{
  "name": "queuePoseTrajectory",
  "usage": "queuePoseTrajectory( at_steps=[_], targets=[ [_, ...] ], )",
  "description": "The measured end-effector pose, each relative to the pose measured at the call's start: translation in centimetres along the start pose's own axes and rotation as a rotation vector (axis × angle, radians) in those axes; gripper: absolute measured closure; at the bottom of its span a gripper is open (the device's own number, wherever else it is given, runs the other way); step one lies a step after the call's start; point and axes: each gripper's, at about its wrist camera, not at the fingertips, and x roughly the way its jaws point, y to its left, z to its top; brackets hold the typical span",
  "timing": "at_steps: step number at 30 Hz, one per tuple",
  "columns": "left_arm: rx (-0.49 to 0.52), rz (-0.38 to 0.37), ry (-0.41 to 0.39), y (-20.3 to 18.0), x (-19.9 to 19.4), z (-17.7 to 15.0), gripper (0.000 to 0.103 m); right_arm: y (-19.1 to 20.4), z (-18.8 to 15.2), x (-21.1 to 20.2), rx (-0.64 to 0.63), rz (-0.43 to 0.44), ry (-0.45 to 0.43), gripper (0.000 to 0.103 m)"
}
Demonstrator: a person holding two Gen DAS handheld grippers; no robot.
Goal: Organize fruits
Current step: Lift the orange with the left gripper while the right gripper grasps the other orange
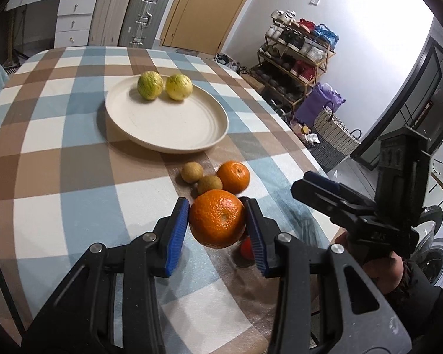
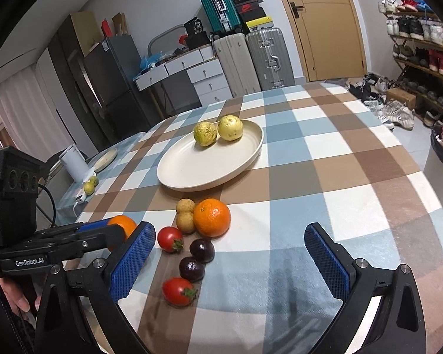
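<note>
Gripping orange (image 1: 217,218), left gripper (image 1: 217,221) raised

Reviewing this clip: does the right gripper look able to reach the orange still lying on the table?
Probably yes. The right gripper is open and empty, and the loose orange lies ahead of its fingers with nothing over it; only two small brown fruits touch its left side.

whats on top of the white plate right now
Two yellow-green fruits sit side by side near the far rim of the plate; the rest is bare. Their undersides and back faces are hidden.
</note>
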Motion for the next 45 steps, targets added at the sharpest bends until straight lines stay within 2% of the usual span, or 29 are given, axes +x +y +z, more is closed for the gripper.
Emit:
queuePoseTrajectory(
  at_steps=[8, 19, 23, 25, 30, 32, 35, 45],
  targets=[
    [-0.016, 0.024, -0.027, 2.0, -1.0, 0.4, 0.067, 0.3, 0.9, 3.4, 0.015, 0.08, 0.104, 0.0],
    [-0.035, 0.033, -0.03, 3.5, -0.5, 0.8, 0.067, 0.4, 1.6, 6.6, 0.039, 0.132, 0.145, 0.002],
    [-0.04, 0.034, -0.025, 3.8, -0.1, 0.9, 0.067, 0.1, 1.8, 7.5, 0.053, 0.142, 0.166, 0.017],
    [-0.042, 0.035, -0.023, 4.0, 0.0, 0.9, 0.067, 0.0, 1.7, 7.7, 0.059, 0.144, 0.172, 0.018],
    [-0.05, 0.04, -0.018, 4.2, 0.4, 0.9, 0.067, 0.0, 1.6, 8.2, 0.065, 0.149, 0.183, 0.036],
    [-0.051, 0.042, -0.017, 4.3, 0.5, 1.0, 0.067, -0.1, 1.6, 8.3, 0.071, 0.157, 0.189, 0.053],
    [-0.051, 0.044, -0.016, 4.3, 0.6, 1.0, 0.067, -0.1, 1.5, 8.5, 0.072, 0.15, 0.196, 0.061],
    [-0.054, 0.065, -0.028, 4.7, 0.6, 1.6, 0.067, -0.7, 1.9, 7.4, 0.091, 0.158, 0.149, 0.062]
  ],
)
